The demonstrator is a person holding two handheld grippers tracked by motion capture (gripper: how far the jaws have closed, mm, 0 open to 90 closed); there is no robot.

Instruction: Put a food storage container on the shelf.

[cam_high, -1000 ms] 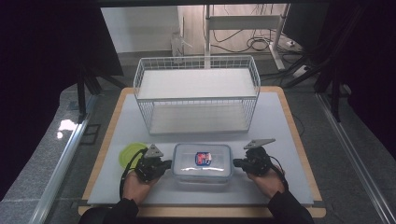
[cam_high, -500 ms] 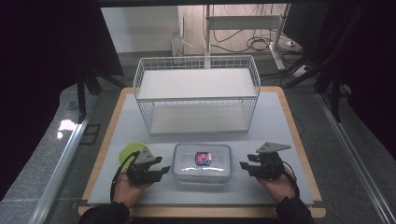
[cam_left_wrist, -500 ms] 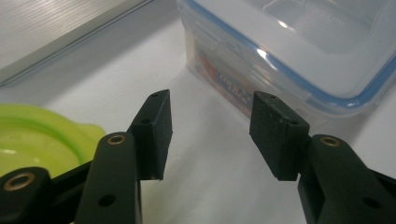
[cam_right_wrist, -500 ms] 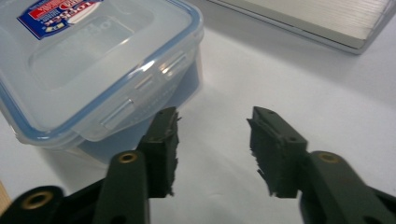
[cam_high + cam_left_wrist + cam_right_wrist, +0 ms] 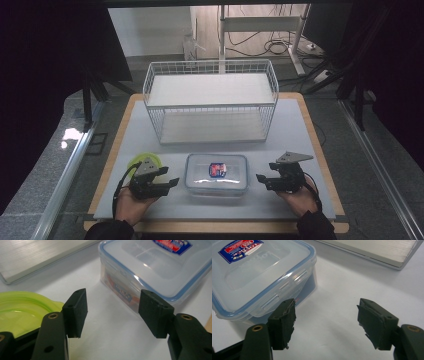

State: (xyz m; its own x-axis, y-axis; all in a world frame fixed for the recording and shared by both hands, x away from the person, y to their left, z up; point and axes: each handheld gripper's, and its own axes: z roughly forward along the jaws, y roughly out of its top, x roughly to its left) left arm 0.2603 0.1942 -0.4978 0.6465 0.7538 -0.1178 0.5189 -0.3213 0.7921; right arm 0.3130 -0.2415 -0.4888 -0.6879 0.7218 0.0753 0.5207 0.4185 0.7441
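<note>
Seen from the high view, my left gripper (image 5: 169, 184) and my right gripper (image 5: 262, 179) rest low over the white mat (image 5: 300, 125), one on either side of the clear plastic container (image 5: 216, 174), each just beside a short end of it and touching nothing. The container sits near the front edge of the mat, between my two hands, with its blue-rimmed lid snapped on and a red-and-blue label (image 5: 217, 169) on top. Both sets of jaws stand apart and have just been opening; nothing lies between them. In the left gripper view, my left gripper (image 5: 113, 312) shows bare mat between its pads, with the container (image 5: 160, 267) ahead and toward the right of that frame and the yellow-green bowl (image 5: 22, 312) at the lower left, partly behind one jaw. In the right gripper view, my right gripper (image 5: 325, 320) likewise frames bare mat, and the container (image 5: 259, 275) lies ahead to the left of that frame, its side latch flap just beyond the left pad but clear of it. The white wire basket (image 5: 272, 90) stands upright farther back on the mat, well apart from the container, and the bowl (image 5: 137, 162) sits just behind my left hand (image 5: 131, 204).
</note>
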